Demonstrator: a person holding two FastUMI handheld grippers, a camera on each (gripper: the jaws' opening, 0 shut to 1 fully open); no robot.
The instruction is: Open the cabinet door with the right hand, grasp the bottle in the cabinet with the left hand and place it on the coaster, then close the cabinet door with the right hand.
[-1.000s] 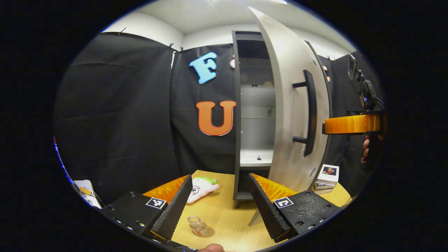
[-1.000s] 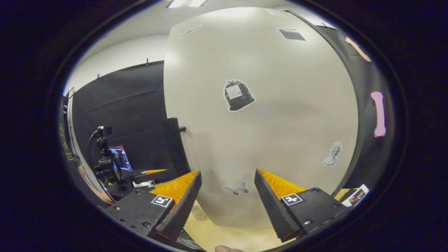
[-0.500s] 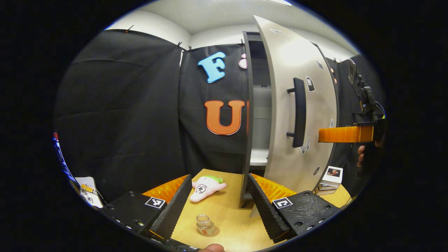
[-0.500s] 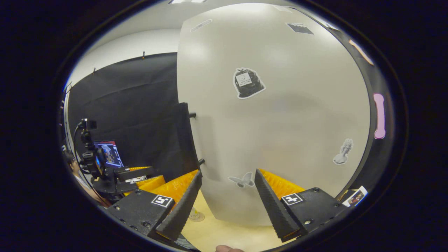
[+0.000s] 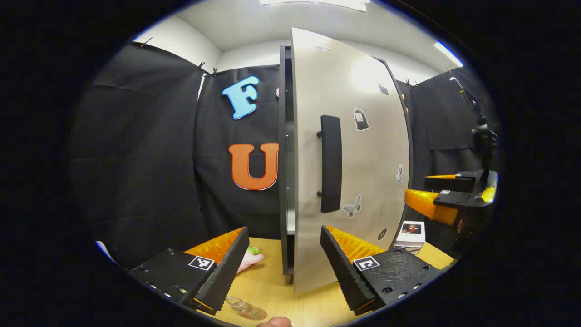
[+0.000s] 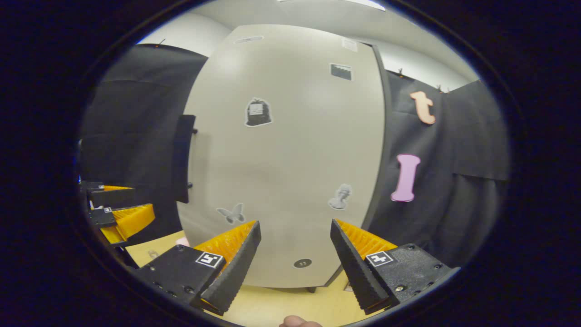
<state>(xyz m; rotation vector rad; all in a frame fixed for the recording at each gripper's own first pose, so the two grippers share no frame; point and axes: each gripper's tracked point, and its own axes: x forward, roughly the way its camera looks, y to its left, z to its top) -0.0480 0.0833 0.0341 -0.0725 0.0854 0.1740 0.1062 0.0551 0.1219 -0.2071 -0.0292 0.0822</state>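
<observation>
Cabinet door [image 5: 349,163]: nearly shut, a narrow gap showing at its handle-side edge; handle [image 5: 330,163] on its face.
Right gripper [image 6: 295,259]: fingers apart, empty, facing the door's lower face close in; whether it touches cannot be told.
Left gripper [image 5: 283,268]: fingers apart, empty, low in front of the door's free edge.
Bottle [image 5: 240,306]: on the coaster [image 5: 255,313], on the table [image 5: 272,290] left of the door.
Risk: the door may stay ajar if the push ends short; a hard slam could jolt the table and tip the bottle.
</observation>
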